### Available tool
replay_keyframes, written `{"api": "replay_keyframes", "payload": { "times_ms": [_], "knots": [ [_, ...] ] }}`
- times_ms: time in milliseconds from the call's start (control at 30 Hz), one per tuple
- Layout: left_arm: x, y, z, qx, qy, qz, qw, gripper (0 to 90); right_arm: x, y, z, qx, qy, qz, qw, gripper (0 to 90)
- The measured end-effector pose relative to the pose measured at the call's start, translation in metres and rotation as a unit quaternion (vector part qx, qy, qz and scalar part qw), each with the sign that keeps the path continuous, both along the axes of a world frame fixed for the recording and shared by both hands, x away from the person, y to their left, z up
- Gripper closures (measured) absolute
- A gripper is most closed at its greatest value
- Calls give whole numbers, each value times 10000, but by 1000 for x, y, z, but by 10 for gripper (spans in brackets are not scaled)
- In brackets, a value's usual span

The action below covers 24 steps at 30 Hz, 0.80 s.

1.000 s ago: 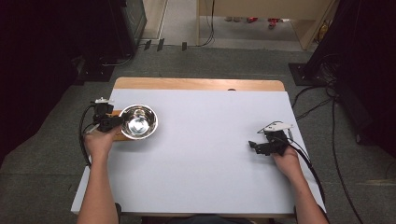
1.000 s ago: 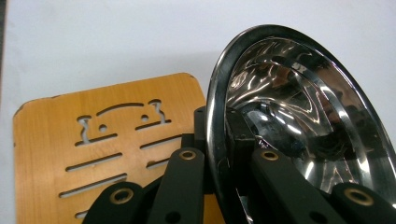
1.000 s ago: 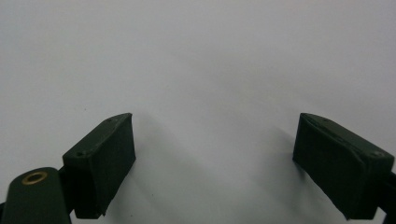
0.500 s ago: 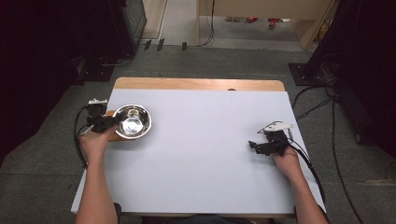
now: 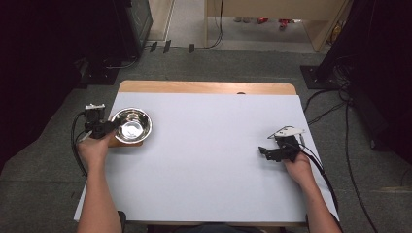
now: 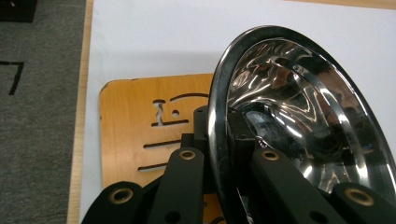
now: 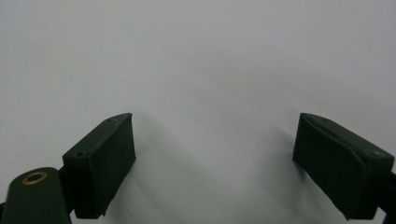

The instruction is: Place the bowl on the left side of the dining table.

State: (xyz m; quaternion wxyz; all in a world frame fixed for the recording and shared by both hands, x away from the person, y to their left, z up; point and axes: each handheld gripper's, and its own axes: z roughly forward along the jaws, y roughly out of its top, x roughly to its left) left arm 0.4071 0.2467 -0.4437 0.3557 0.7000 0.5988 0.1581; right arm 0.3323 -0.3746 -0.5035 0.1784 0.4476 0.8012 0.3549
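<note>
From above, your left gripper (image 5: pixel 108 127) sits at the left edge of the white table (image 5: pixel 209 160), its jaws closed on the near-left rim of the steel bowl (image 5: pixel 131 125). That bowl rests over a small wooden board (image 5: pixel 127 142) lying at the table's left edge. Your left hand (image 5: pixel 92 149) is behind the gripper, with its cable looping off to the left. Your right gripper (image 5: pixel 265 151) lies well apart on the right side of the table, pointing left, with bare table in front of it and your right hand (image 5: pixel 297 167) holding it from the near side.

Along your left gripper's jaws, the bowl (image 6: pixel 303 121) is tilted up on edge, and its rim (image 6: pixel 215 135) runs down between the two black jaws: one jaw is outside the bowl, the other inside it, clamped on the thin metal. Beneath it lies the board (image 6: pixel 135 140), with slots cut through it, on the white surface beside the wooden table edge.

Along your right gripper's jaws (image 7: pixel 215 158), the two pads (image 7: pixel 105 163) stand wide apart, with nothing between them but white table.
</note>
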Motion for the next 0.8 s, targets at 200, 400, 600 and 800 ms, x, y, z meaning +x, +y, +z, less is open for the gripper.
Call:
{"api": "replay_keyframes", "payload": {
  "times_ms": [200,400,600,800],
  "knots": [
    [1,5,-3,-48,33,111,9999,869,0,0,0,11,3,-5,10000,124],
    [1,8,-6,-7,79,186,9998,866,0,0,0,2,-10,-2,10000,124],
    [0,11,-9,-14,86,283,9996,868,0,0,0,5,-6,-1,10000,124],
    [1,13,-13,-37,171,341,9993,872,0,0,0,13,6,-2,10000,124]
  ]
}}
